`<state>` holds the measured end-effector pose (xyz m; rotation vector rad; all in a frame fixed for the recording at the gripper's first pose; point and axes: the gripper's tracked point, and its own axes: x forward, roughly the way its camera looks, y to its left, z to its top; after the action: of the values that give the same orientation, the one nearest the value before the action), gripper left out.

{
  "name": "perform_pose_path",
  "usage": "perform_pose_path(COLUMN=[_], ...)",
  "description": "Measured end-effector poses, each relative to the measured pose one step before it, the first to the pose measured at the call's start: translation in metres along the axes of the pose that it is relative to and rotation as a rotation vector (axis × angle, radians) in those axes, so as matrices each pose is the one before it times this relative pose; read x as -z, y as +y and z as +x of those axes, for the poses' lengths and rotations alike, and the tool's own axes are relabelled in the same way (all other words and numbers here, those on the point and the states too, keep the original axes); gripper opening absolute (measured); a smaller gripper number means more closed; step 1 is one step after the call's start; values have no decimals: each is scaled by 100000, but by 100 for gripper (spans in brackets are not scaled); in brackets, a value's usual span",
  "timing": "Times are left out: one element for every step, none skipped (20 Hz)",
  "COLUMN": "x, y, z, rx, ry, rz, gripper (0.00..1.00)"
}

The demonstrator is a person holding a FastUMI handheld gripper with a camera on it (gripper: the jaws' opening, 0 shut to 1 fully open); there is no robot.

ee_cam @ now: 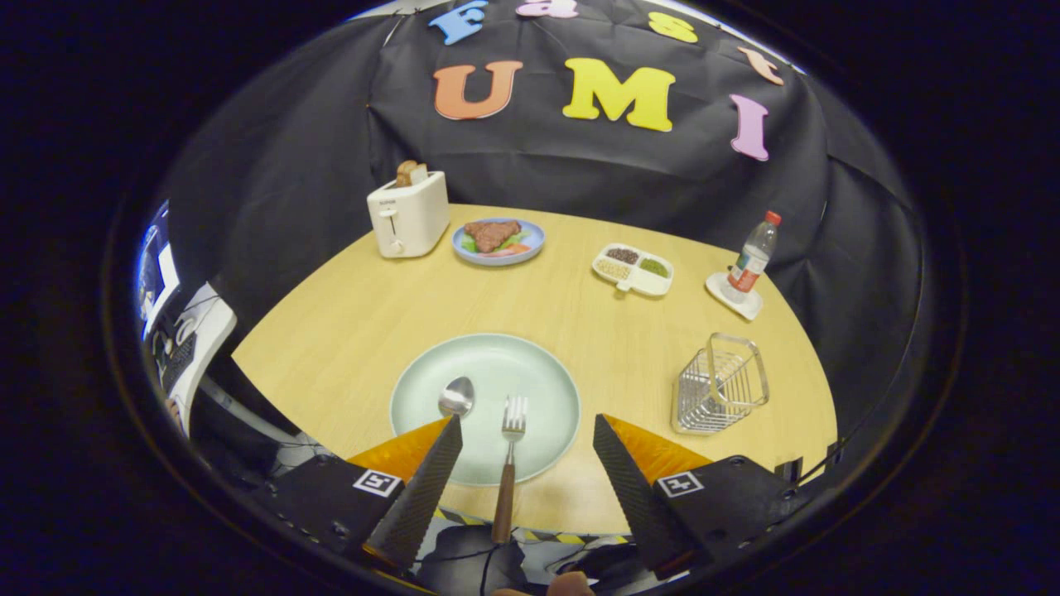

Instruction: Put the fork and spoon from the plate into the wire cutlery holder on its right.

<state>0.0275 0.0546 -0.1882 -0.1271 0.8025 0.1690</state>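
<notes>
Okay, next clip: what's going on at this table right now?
A person is holding a handheld two-finger gripper over a round wooden table, its fingers spread open and gripping nothing. Between them lies a wooden-handled metal fork, tines on a pale green round plate, handle reaching off the plate's near rim. A metal spoon lies on the plate just beyond the left fingertip. The empty wire cutlery holder stands right of the plate. Neither utensil has been moved there yet.

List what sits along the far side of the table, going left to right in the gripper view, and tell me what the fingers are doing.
Toaster → blue plate of food → divided snack tray → water bottle. The gripper has its fingers open, with the fork lying between them.
</notes>
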Motion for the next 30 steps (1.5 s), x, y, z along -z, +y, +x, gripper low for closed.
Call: perform_pose_path(x=[525,659,793,627,435,231,48,98,255,103,170,191,137,105,225,93,206,-126,32,42,116,110,-176,188,-9,-96,-142,-116,131,-61], y=[188,123,392,443,474,319,131,42,-122,-140,-21,-67,88,-100,-3,146,156,98,-40,-55,82,-108,-621,-36,216,-73,-92,-283,187,9], z=[516,590,734,614,467,314,278,348,307,317,343,303,158,265,131,13,140,79,39,60,97,107,62,-9,143,441,-897,844,-664,-389], rx=[211,490,-436,-814,-1467,-1132,-542,-438,581,367,20,-212,-435,661,357,-277,-278,135,488,634,166,1152,2446,261,-212,254,751,-178,-1057,-1245], ry=[2229,3117,3432,3185,2489,2270,1309,1262,1340,1451,1298,1186,1159,823,1149,1377,1140,384,519,922,953,1035,1684,1125,544,557,-263,965,946,359], rz=[-278,-724,-622,-167,442,637,820,514,683,807,923,624,279,426,11,236,295,131,51,465,1460,504,2894,899,208,-96,1448,315,946,775], gripper=[96,96,96,96,95,94,93,89,85,80,75,69,63,58,52,46,46,46,46,46,46,45,27,9,10,9,7,4,1,1])
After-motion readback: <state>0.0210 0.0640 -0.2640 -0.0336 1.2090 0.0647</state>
